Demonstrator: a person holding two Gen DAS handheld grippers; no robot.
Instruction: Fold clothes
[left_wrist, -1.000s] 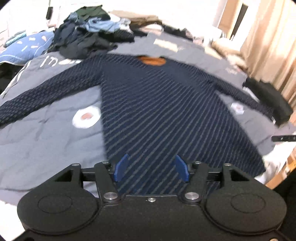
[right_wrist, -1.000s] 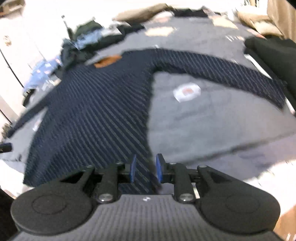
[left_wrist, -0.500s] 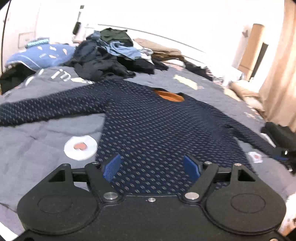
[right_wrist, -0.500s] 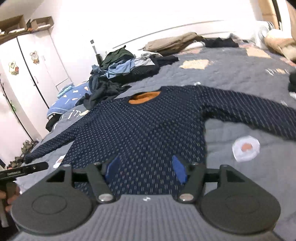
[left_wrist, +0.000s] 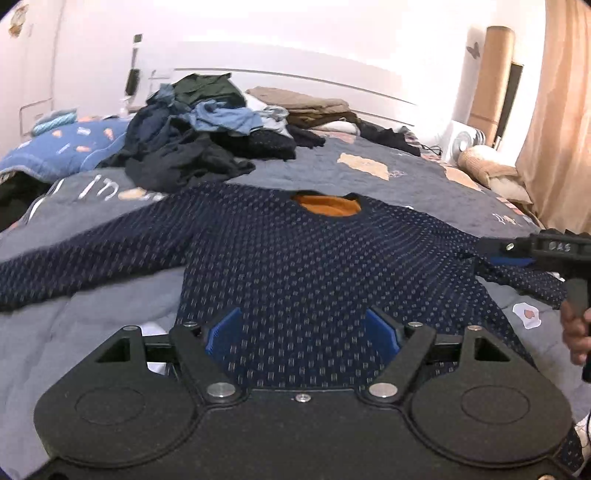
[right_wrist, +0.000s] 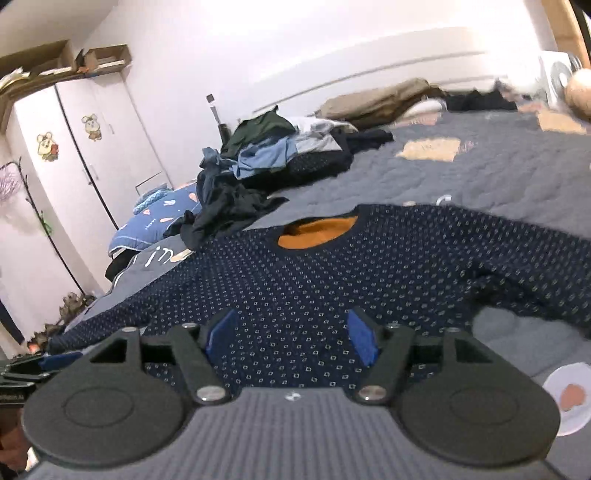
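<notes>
Low in each wrist view, the left gripper (left_wrist: 303, 328) and right gripper (right_wrist: 291, 338) hang over the hem with jaws apart, holding nothing. The navy sweater (left_wrist: 314, 266) lies flat mid-frame on the bed (left_wrist: 92, 314), sleeves spread, so folding seems about to start; next, likely pinch a sleeve or side edge. Unfolded clothes pile (left_wrist: 207, 125) sits upper left.

both wrist views low, near hem | facing headboard | share sweater (left_wrist: 295, 258)
</notes>
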